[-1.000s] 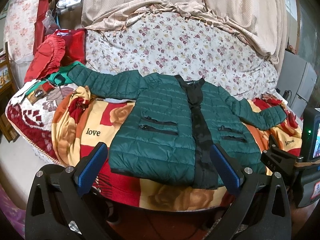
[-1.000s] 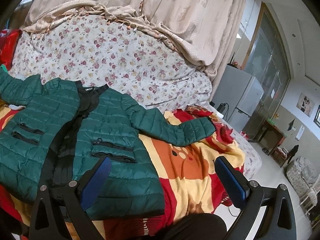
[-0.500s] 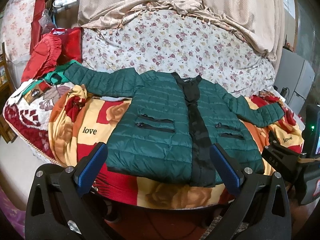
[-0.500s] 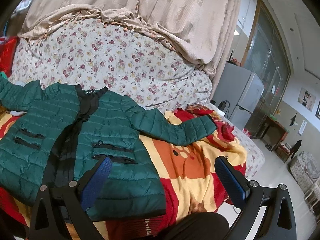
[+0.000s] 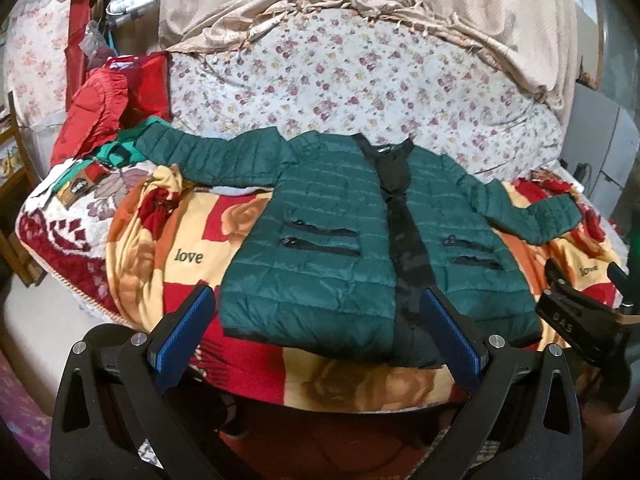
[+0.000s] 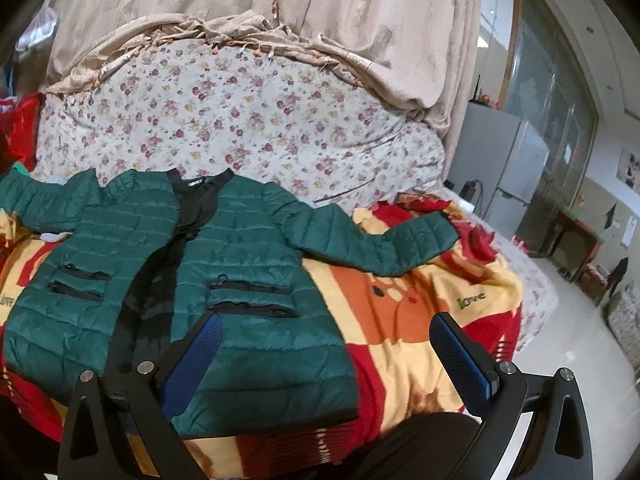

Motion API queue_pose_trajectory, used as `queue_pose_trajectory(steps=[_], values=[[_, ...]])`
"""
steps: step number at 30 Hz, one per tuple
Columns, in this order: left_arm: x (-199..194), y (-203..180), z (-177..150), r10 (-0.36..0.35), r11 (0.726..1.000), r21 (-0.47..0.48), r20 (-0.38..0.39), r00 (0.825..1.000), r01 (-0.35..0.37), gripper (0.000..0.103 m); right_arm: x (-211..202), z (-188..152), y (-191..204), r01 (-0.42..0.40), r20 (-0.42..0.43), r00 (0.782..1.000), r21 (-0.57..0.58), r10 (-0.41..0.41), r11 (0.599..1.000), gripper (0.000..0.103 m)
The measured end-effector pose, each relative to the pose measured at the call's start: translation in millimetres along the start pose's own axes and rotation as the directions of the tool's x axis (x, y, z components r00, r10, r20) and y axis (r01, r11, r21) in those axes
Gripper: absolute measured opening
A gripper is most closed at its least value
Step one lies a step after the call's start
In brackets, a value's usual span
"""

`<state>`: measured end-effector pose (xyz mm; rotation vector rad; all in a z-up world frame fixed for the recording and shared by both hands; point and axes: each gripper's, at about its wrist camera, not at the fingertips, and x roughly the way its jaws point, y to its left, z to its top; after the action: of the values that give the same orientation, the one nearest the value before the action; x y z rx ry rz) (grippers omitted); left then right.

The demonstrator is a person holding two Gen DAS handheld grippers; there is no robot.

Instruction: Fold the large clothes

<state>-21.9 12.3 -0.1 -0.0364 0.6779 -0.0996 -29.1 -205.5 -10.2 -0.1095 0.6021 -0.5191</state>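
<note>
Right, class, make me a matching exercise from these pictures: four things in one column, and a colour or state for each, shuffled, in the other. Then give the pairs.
Things
1. puffer jacket
2. blanket
3. left gripper
4. front strip of the jacket

Descriptions
A. black
B. open, holding nothing
C. dark green, spread flat with both sleeves out
D. red, orange and yellow, with the word "love"

Pairs: 1-C, 2-D, 3-B, 4-A
</note>
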Motion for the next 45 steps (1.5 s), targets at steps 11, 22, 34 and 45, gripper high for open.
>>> queue_pose_trajectory(steps=[11, 22, 34, 45], values=[[3.9, 10.8, 1.9, 0.044, 0.999, -0.019, -0.029, 0.999, -0.045, 0.102, 0.2, -5.2, 14.5, -0.077, -0.020, 0.997, -0.032, 0.076, 0.997, 0.102], [7.0, 9.5, 1.5, 0.062, 0.998, -0.016, -0.045, 0.997, -0.063, 0.102, 7.8, -8.7, 13.2, -0.104, -0.052, 0.993, -0.013, 0.103, 0.995, 0.102], [14.3, 9.3, 0.3, 0.080, 0.997, -0.013, -0.080, 0.994, -0.081, 0.102, 10.1, -10.8, 16.0, -0.113, -0.058, 0.992, -0.015, 0.112, 0.993, 0.102], [23.3, 12.8, -0.4, 0.090, 0.995, -0.020, -0.111, 0.990, -0.093, 0.102, 18.1, -15.3, 23.5, -0.122, -0.082, 0.990, -0.024, 0.119, 0.992, 0.102]])
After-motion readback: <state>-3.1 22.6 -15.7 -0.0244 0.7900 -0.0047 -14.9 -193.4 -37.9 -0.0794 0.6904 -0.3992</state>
